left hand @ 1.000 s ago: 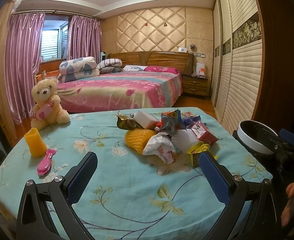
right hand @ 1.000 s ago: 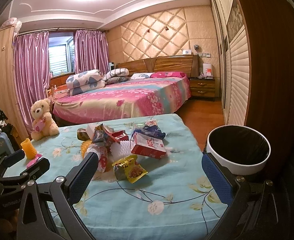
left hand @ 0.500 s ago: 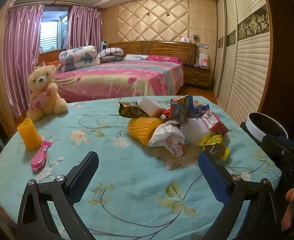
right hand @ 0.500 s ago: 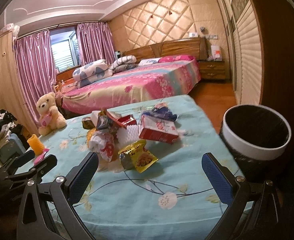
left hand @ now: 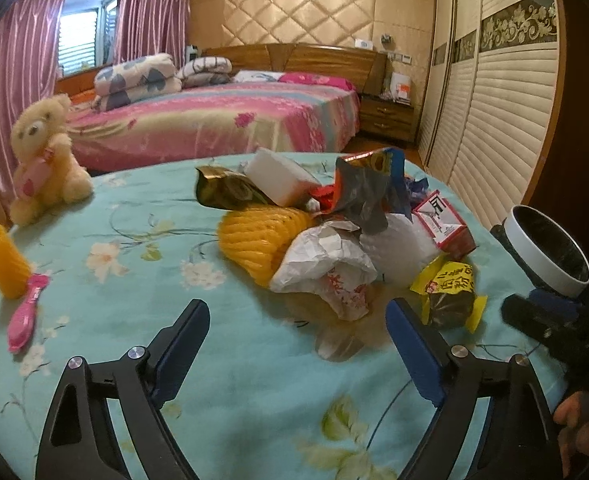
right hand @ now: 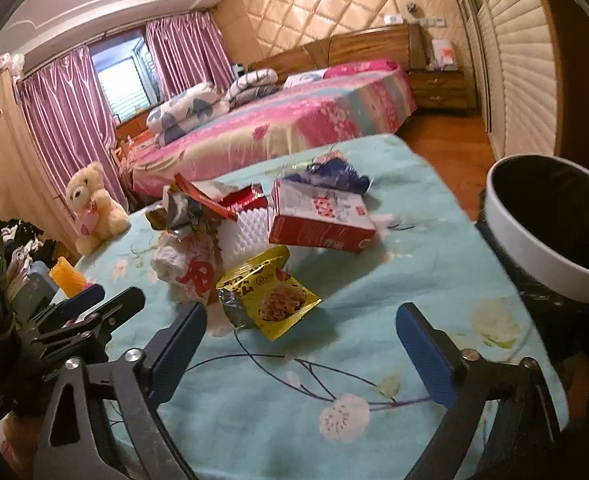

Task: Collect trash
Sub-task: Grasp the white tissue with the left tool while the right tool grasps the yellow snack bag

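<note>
One heap of trash sits toward the far right part of the table (left hand: 134,320): one yellow knit ball (left hand: 260,236), one crumpled white bag (left hand: 326,268), one white foam block (left hand: 280,178), one red carton (right hand: 318,222), one yellow snack packet (right hand: 272,300), one blue wrapper (right hand: 330,172) and several foil wrappers too tangled to count. One bin (right hand: 554,232) stands just off the table's right edge, its lower part cut off. At the left edge are one orange cup (left hand: 4,262), one pink brush (left hand: 26,312) and one teddy bear (left hand: 44,160).

Since a second ago both cameras have closed in on the heap and the right view has tilted.

The left gripper (left hand: 296,344) and the right gripper (right hand: 300,344) both gape wide, holding nothing, above the near cloth.
</note>
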